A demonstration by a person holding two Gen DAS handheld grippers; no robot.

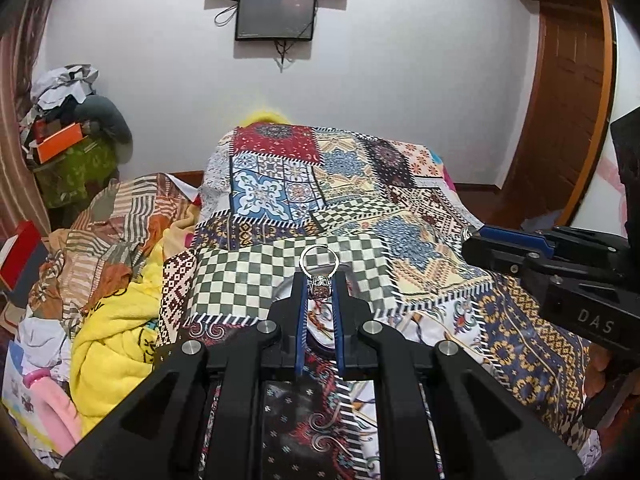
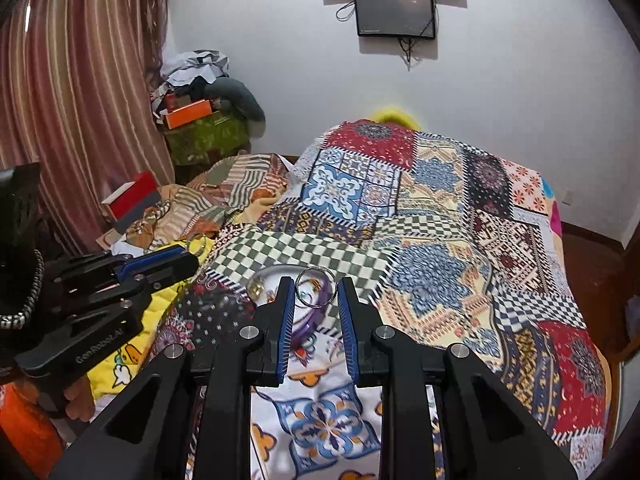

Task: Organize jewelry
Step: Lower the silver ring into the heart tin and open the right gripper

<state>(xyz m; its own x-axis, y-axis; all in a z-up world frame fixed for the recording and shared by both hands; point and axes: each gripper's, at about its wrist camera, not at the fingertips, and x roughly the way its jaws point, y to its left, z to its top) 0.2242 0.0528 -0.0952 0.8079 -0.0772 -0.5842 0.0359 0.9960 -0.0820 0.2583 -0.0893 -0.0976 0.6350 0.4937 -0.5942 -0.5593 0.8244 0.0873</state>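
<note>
My left gripper (image 1: 319, 280) is shut on a silver ring with a stone setting (image 1: 319, 266), its band standing above the fingertips; this gripper also shows at the left of the right wrist view (image 2: 188, 258). My right gripper (image 2: 316, 286) is shut on a plain silver ring (image 2: 316, 287), held across its band; it also enters the left wrist view from the right (image 1: 470, 236). Both hover above a clear glass dish (image 2: 269, 280) that lies on the patchwork bedspread (image 2: 440, 216) and holds small jewelry pieces.
Crumpled blankets, a yellow towel (image 1: 116, 336) and a red box (image 1: 18, 256) lie to the left of the bed. A pile of clothes and boxes (image 1: 68, 120) stands in the far left corner. A wooden door (image 1: 568, 92) is at the right.
</note>
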